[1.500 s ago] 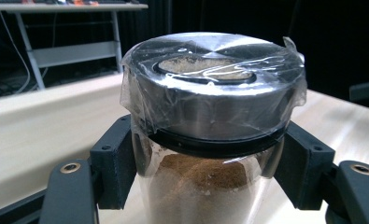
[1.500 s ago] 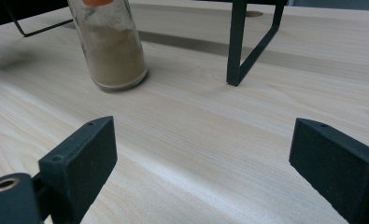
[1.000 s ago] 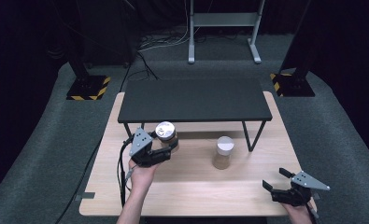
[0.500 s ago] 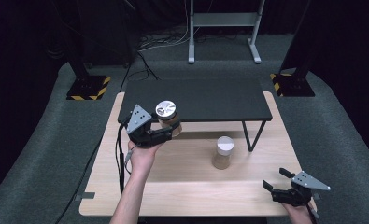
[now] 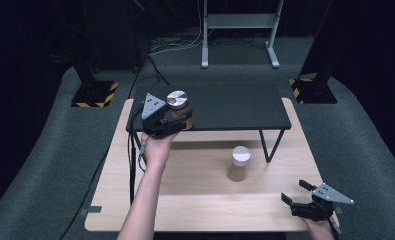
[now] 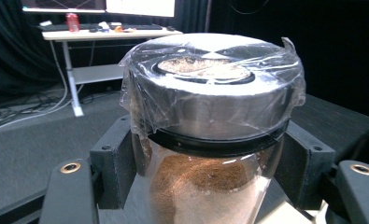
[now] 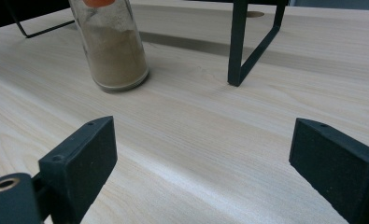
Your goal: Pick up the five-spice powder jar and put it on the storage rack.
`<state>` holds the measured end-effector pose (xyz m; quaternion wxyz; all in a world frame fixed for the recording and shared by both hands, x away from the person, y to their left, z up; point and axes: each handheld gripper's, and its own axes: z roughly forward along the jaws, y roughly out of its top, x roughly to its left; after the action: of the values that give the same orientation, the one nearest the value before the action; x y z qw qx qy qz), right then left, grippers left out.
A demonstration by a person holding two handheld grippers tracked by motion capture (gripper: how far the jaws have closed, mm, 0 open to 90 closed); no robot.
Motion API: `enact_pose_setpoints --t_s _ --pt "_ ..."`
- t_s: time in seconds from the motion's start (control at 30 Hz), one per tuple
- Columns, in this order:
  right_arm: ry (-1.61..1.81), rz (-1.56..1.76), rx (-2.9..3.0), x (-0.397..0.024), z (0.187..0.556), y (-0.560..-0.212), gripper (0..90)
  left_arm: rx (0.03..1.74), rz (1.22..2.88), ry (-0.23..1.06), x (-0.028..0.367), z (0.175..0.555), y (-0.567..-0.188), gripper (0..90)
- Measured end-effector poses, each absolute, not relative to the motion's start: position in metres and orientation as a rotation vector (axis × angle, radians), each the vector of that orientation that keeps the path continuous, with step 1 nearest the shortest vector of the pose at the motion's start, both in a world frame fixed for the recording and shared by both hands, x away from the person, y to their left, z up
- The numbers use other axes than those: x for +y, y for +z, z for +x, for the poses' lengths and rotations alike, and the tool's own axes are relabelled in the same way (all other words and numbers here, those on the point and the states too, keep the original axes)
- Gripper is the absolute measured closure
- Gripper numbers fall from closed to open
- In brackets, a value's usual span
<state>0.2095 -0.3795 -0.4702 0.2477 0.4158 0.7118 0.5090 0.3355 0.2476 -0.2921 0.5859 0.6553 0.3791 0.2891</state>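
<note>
Between the jaws of the left gripper [image 5: 177,119] a jar [image 5: 178,104] is held, w/ a steel lid wrapped in clear film and brown powder inside. In the left gripper view the pads are seen pressed on the glass [image 6: 205,182] just below the lid, one each side; the jar sits upright, lid above the gripper body. So the left gripper is clamped on the jar, at about jar width.

Step in hand, as judged: the jar is being carried to the shelf [image 5: 235,107], a black rack on thin legs over the surface [image 5: 195,200]. The jar is seen at the shelf's near-left edge, ahead of and slightly right of the hand; whether its base is above the top or already on it can't be told.

Next move, prob.: the base should be brought clear over the shelf top, lowered flat, and only then let go. Care is needed re the near edge, since a base set half off it could tip.

The right gripper [image 5: 297,196] is kept low near the surface's near-right corner, jaws wide, nothing between them or touched. A 2nd jar [image 7: 111,44] w/ paler powder stands on the surface ahead and to its left, near a shelf leg [image 7: 236,44], well apart from the pads.
</note>
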Motion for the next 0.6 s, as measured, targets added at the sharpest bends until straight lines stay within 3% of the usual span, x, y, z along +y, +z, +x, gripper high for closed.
enact_pose_setpoints --t_s 0.6 --pt "1.389 1.126 1.95 -0.379 0.211 -0.47 6.4 1.048 1.566 0.788 0.212 0.367 -0.276 31.0"
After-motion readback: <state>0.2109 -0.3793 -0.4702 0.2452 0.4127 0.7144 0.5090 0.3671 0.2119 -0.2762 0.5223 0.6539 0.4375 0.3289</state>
